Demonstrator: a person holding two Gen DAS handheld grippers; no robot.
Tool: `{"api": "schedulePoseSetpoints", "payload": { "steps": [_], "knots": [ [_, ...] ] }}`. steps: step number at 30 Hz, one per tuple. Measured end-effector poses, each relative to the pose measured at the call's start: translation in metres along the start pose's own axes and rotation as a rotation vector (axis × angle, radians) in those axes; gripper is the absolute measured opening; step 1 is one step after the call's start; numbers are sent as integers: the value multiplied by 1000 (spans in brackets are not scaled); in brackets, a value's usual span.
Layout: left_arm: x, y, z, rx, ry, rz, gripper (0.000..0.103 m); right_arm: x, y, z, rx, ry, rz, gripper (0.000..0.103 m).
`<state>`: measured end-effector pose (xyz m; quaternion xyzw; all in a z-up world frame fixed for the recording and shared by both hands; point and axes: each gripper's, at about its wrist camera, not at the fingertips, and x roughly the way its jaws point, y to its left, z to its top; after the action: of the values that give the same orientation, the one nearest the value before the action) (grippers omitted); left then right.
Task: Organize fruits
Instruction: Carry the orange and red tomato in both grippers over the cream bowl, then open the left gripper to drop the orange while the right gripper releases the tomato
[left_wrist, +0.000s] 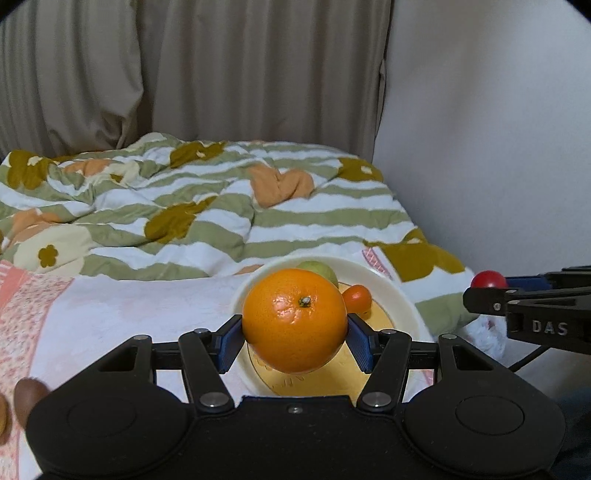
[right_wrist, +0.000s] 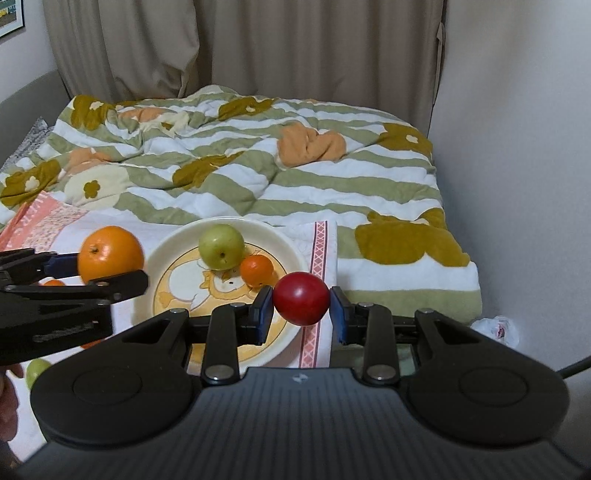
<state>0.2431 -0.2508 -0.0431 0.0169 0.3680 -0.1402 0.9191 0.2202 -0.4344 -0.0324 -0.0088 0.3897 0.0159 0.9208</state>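
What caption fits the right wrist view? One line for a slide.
Right gripper holds a red fruit over the plate rim; left gripper carries an orange alongside.

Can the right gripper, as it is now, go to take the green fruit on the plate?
Probably not yet. The right gripper is already shut on the red fruit, so it has no free grip. The path itself looks open: the green fruit sits uncovered on the plate, beside a small orange fruit.

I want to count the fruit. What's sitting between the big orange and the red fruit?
In the right wrist view, the plate lies between the big orange and the red fruit, holding a green fruit and a small orange.
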Motion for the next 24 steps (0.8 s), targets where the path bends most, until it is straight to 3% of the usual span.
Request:
{"api": "schedulePoseSetpoints", "payload": {
  "steps": [10,19,21,23,24],
  "knots": [
    [74,2,3,95,102,48,63,50,-1,4,23,67,-16,48],
    [102,-2,4,152,154,69,64,64,-7,6,47,88,-39,48],
    [101,-3,5,157,142,73,71,64,-8,7,48,90,-42,48],
    [94,-5,7,153,116,57,101,64,-8,7,47,88,-47,48],
    [89,-5,8,149,94,52,103,63,-9,8,48,86,-47,48]
  ]
}}
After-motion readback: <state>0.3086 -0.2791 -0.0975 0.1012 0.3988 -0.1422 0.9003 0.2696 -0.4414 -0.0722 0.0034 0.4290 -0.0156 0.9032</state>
